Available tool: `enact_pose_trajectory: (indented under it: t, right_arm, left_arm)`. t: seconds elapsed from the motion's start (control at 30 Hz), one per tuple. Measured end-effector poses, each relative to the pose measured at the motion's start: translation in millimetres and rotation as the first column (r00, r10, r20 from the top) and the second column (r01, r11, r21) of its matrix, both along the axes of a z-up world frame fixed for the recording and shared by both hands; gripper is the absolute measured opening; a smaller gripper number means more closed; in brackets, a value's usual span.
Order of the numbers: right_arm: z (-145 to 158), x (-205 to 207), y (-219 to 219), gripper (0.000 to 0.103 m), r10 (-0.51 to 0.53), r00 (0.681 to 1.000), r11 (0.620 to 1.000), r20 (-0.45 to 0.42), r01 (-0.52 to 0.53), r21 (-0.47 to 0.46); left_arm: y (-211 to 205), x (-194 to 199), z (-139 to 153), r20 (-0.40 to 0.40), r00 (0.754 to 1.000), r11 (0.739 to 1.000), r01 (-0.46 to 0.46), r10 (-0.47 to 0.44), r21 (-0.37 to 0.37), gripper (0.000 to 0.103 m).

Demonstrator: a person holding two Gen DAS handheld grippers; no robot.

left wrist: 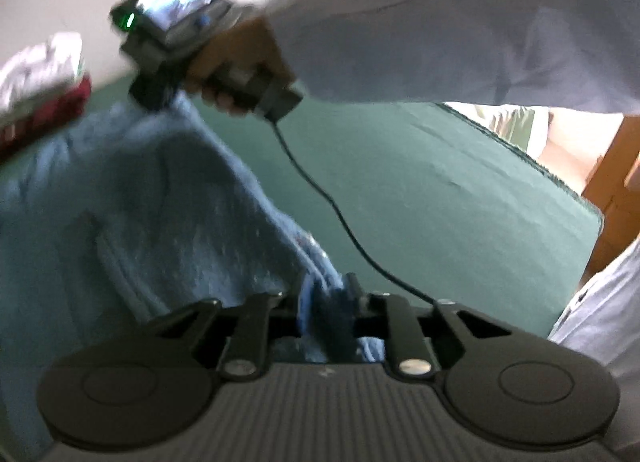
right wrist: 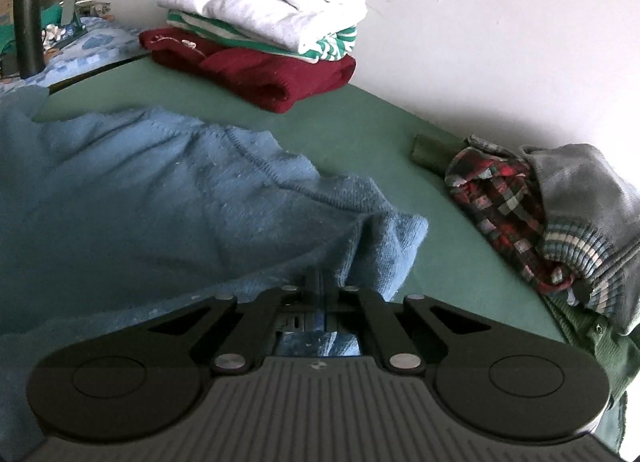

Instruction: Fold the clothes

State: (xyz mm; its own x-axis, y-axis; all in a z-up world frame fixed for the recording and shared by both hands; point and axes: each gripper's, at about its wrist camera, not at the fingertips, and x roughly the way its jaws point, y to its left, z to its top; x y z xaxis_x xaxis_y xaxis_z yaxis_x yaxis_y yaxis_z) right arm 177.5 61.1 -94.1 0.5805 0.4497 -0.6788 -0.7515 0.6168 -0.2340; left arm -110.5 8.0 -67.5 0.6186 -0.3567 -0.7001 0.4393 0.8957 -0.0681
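One rumpled blue knit sweater (right wrist: 160, 190)

The green table (right wrist: 372, 134) is bare between the blue sweater (right wrist: 140, 198) and the messy heap of clothes (right wrist: 540, 214) on the right. A folded pile (right wrist: 256, 38) blocks the far edge by the wall. A black cable (left wrist: 320, 190) hangs across the open green.

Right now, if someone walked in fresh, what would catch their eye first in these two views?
Probably the big blue sweater spread over the green table, with both grippers' jaws pinched on its edge. Next, the neat stack of folded clothes against the wall at the far side, white on top and dark red beneath. Then the unfolded heap of plaid and grey at the right.
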Motion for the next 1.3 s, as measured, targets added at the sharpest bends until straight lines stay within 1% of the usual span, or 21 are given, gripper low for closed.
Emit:
enact_pose_trajectory:
  t: [0.1, 0.2, 0.23, 0.27, 0.33, 0.37, 0.4, 0.43, 0.47, 0.5, 0.53, 0.63, 0.7, 0.77, 0.8, 0.9, 0.97, 1.03, 1.13, 1.2, 1.3]
  right_arm:
    - [4, 1, -1, 0.003, -0.005, 1.0, 1.0, -0.015, 0.005, 0.008]
    - [16, -3, -12, 0.023, -0.041, 0.999, 0.996, -0.017, 0.042, 0.073]
    - [21, -5, -16, 0.034, -0.055, 0.998, 0.994, -0.017, 0.056, 0.096]
    - [26, -7, -20, 0.041, -0.068, 0.998, 0.99, -0.017, 0.07, 0.12]
    - [35, -16, -31, 0.04, -0.061, 0.998, 0.984, -0.026, 0.064, 0.166]
    - [40, -22, -38, 0.033, -0.042, 0.998, 0.979, -0.042, 0.05, 0.196]
    - [41, -28, -44, 0.028, -0.022, 0.997, 0.976, -0.078, 0.038, 0.212]
    - [39, -34, -49, 0.016, -0.005, 0.993, 0.975, -0.121, 0.032, 0.221]
    - [38, -41, -54, 0.014, 0.013, 0.986, 0.973, -0.164, 0.025, 0.229]
    - [37, -47, -59, 0.014, 0.031, 0.978, 0.971, -0.207, 0.019, 0.238]
    - [36, -53, -64, 0.015, 0.05, 0.967, 0.969, -0.248, 0.014, 0.247]
    - [20, -74, -77, 0.015, 0.061, 0.925, 0.968, -0.376, 0.036, 0.247]
    - [11, -95, -79, 0.015, 0.023, 0.947, 0.982, -0.32, 0.038, 0.184]
    - [5, -112, -84, 0.014, -0.048, 0.967, 0.988, -0.251, 0.083, 0.133]
    - [6, -117, -88, 0.014, -0.091, 0.965, 0.984, -0.245, 0.125, 0.13]
    - [15, -130, -102, 0.009, -0.213, 0.943, 0.953, -0.257, 0.258, 0.159]
    - [21, -151, -114, 0.009, -0.194, 0.927, 0.934, -0.32, 0.274, 0.229]
    - [24, -175, -122, 0.01, -0.147, 0.908, 0.918, -0.393, 0.273, 0.288]
    - [8, -210, -121, 0.01, -0.176, 0.88, 0.936, -0.441, 0.289, 0.203]
    - [0, -231, -126, 0.01, -0.216, 0.883, 0.92, -0.416, 0.327, 0.216]
    - [-6, -248, -129, 0.01, -0.275, 0.882, 0.886, -0.383, 0.387, 0.254]
  left_arm:
    - [0, -2, 5, -0.001, 1.0, 1.0, 0.003, -0.003, -0.03, 0.057]
    - [-1, -4, 9, -0.002, 1.0, 0.998, 0.007, -0.007, -0.06, 0.075]
    - [1, -5, 14, -0.003, 1.0, 0.996, 0.025, -0.026, -0.086, 0.085]
    - [3, -5, 14, -0.004, 0.999, 0.994, 0.042, -0.042, -0.1, 0.088]
    - [8, -6, 12, -0.007, 0.997, 0.991, 0.07, -0.071, -0.115, 0.084]
    - [10, -4, 7, -0.042, 0.994, 0.988, 0.092, -0.097, -0.124, 0.081]
    - [12, 0, 0, -0.089, 0.988, 0.984, 0.115, -0.128, -0.134, 0.072]
    - [15, 3, -6, -0.134, 0.978, 0.98, 0.138, -0.158, -0.145, 0.068]
    - [17, 6, -12, -0.179, 0.966, 0.974, 0.16, -0.188, -0.158, 0.068]
    - [19, 7, -13, -0.192, 0.957, 0.969, 0.19, -0.218, -0.157, 0.069]
    - [20, 6, -13, -0.194, 0.949, 0.963, 0.222, -0.249, -0.153, 0.072]
    - [27, 2, -11, -0.176, 0.929, 0.943, 0.302, -0.324, -0.141, 0.075]
    - [32, -1, -8, -0.152, 0.918, 0.928, 0.347, -0.366, -0.133, 0.073]
    - [38, -5, -6, -0.128, 0.905, 0.911, 0.392, -0.407, -0.124, 0.07]
    - [42, -2, -6, -0.115, 0.899, 0.904, 0.41, -0.423, -0.12, 0.07]
    - [58, -5, -6, -0.104, 0.892, 0.896, 0.428, -0.44, -0.122, 0.073]
    - [68, -11, -6, -0.095, 0.891, 0.892, 0.431, -0.444, -0.132, 0.077]
    - [75, -15, -7, -0.1, 0.88, 0.881, 0.448, -0.465, -0.152, 0.082]
    - [79, -20, -12, -0.116, 0.859, 0.862, 0.478, -0.499, -0.167, 0.089]
    - [78, -23, -16, -0.129, 0.844, 0.85, 0.498, -0.52, -0.171, 0.092]
    - [79, -29, -16, -0.114, 0.85, 0.854, 0.496, -0.514, -0.156, 0.092]
